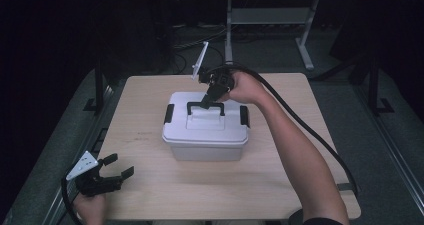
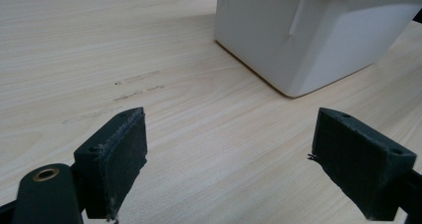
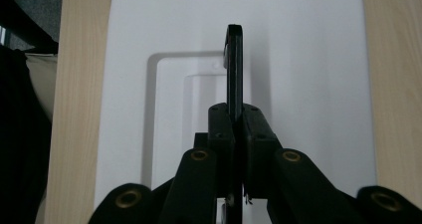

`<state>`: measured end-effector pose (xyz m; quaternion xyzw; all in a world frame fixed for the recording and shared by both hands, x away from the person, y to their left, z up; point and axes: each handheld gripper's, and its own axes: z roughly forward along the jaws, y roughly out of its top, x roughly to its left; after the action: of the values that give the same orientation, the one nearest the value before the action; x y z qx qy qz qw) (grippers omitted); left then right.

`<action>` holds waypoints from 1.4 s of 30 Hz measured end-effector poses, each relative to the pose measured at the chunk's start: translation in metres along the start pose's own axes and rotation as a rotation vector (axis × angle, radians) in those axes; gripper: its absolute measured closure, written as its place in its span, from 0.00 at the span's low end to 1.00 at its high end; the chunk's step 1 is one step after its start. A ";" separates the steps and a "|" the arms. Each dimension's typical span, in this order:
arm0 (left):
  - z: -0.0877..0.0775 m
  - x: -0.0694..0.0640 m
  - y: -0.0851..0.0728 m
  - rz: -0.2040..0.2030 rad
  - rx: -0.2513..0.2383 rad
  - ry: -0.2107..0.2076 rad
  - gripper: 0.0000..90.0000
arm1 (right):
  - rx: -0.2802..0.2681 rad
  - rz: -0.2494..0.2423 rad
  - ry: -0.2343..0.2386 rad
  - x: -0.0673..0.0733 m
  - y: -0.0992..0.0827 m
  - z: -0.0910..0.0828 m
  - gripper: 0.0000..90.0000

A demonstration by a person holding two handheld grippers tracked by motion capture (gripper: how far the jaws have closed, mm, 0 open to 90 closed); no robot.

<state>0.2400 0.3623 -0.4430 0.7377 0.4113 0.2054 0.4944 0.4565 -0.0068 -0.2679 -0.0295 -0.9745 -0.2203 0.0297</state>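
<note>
**Handle pinched, box not yet off the worktop**

The white storage box (image 1: 205,128) sits near the middle of the worktop (image 1: 150,195), lid on and both black side latches (image 1: 169,114) lying against its ends. The right tongs (image 1: 206,103) have come at it from the far side and are clamped tight on the black carry handle (image 1: 205,107), which stands up out of its recess in the lid (image 3: 308,84). In the right gripper view the handle (image 3: 234,69) runs edge-on straight between the two pads, so the grip looks centred and square. That, to my eye, is the first part done: the handle is raised and caught. What remains is the lift or carry itself, since the box appears to rest flat on the wood.

The left tongs (image 1: 119,167) wait at the near left corner of the worktop, well apart from the box, spread wide with nothing between them. From the left gripper view the box's near lower corner (image 2: 298,50) lies ahead over bare wood, with a few faint scuff marks (image 2: 134,87) on the surface.

Nothing on the worktop blocks the box. The thick cable (image 1: 300,120) trailing from the right gripper arcs over the right side and could drag. Beyond the far edge stand the legs of another table (image 1: 305,45) and loose floor cables, all out of reach.
</note>
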 end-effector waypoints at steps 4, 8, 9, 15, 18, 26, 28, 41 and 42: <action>0.000 0.001 0.000 -0.003 -0.003 0.000 0.15 | 0.001 0.004 0.000 -0.001 -0.001 0.001 0.94; 0.000 0.001 0.000 -0.003 -0.002 0.001 0.15 | 0.000 0.008 0.000 -0.002 -0.001 0.002 0.94; 0.000 0.001 0.000 -0.003 -0.001 0.001 0.15 | 0.000 0.004 -0.001 -0.003 -0.001 0.003 0.94; -0.001 0.001 0.000 -0.007 -0.004 0.002 0.15 | 0.008 0.017 0.006 -0.004 -0.001 0.008 0.94; -0.001 0.001 0.000 -0.008 -0.004 0.003 0.15 | 0.002 0.022 0.012 -0.005 -0.002 0.008 0.94; -0.001 0.000 0.000 -0.007 -0.004 0.004 0.15 | -0.024 0.040 0.012 -0.007 -0.007 0.008 0.90; -0.001 0.000 0.000 -0.008 -0.005 0.005 0.15 | -0.030 0.047 0.013 -0.007 -0.008 0.006 0.88; 0.001 0.000 0.001 -0.005 -0.003 0.002 0.15 | -0.069 0.074 -0.005 -0.006 -0.016 0.001 0.80; 0.000 0.000 0.000 -0.003 -0.002 0.002 0.15 | -0.069 0.070 -0.008 -0.006 -0.017 0.000 0.80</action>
<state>0.2407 0.3624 -0.4427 0.7363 0.4126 0.2060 0.4951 0.4616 -0.0220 -0.2755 -0.0654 -0.9649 -0.2523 0.0324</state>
